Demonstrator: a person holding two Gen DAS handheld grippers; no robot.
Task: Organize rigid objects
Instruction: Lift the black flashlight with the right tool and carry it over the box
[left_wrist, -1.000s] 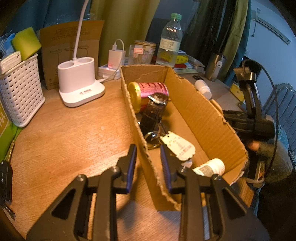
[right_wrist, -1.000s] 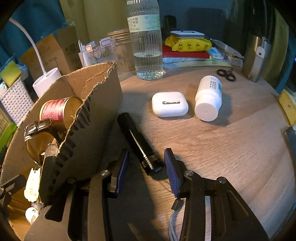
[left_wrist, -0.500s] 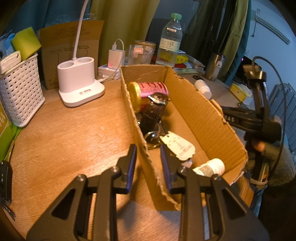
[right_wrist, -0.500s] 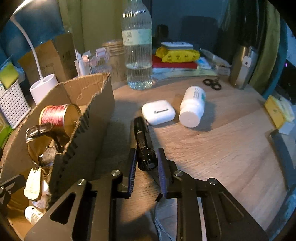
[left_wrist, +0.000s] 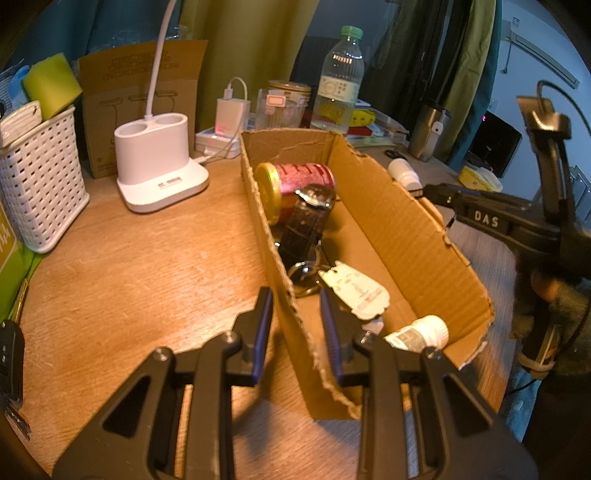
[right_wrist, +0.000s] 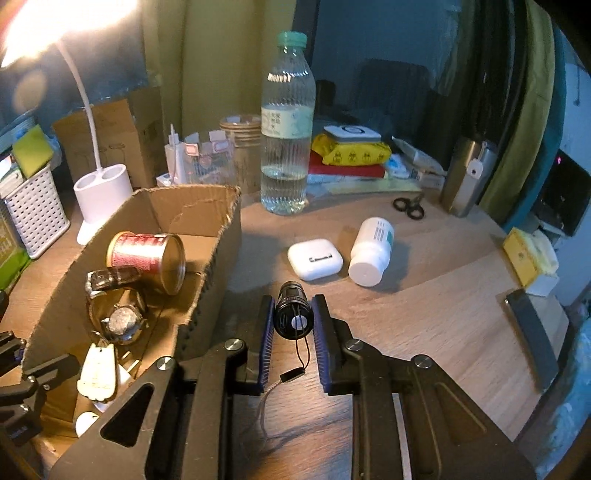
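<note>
My right gripper (right_wrist: 293, 325) is shut on a black flashlight (right_wrist: 293, 314) and holds it lifted above the table, just right of the cardboard box (right_wrist: 218, 236). Its lanyard hangs below. My left gripper (left_wrist: 295, 325) straddles the box's near left wall (left_wrist: 295, 332), one finger on each side; contact is unclear. The box holds a red can (left_wrist: 299, 181), a brown-strap watch (left_wrist: 306, 225), a keyring with a white tag (left_wrist: 351, 291) and a small white bottle (left_wrist: 417, 332). A white earbud case (right_wrist: 315, 258) and a white pill bottle (right_wrist: 371, 251) lie on the table.
A water bottle (right_wrist: 286, 125), black scissors (right_wrist: 408, 206), a steel tumbler (right_wrist: 467, 177) and a yellow pack (right_wrist: 351, 151) stand behind. A white lamp base (left_wrist: 157, 166) and a white basket (left_wrist: 37, 177) are left of the box. A dark phone (right_wrist: 532, 332) lies at right.
My right gripper closed on the flashlight and lifted it off the table, turning it end-on to the camera. The left gripper stayed at the box wall.
</note>
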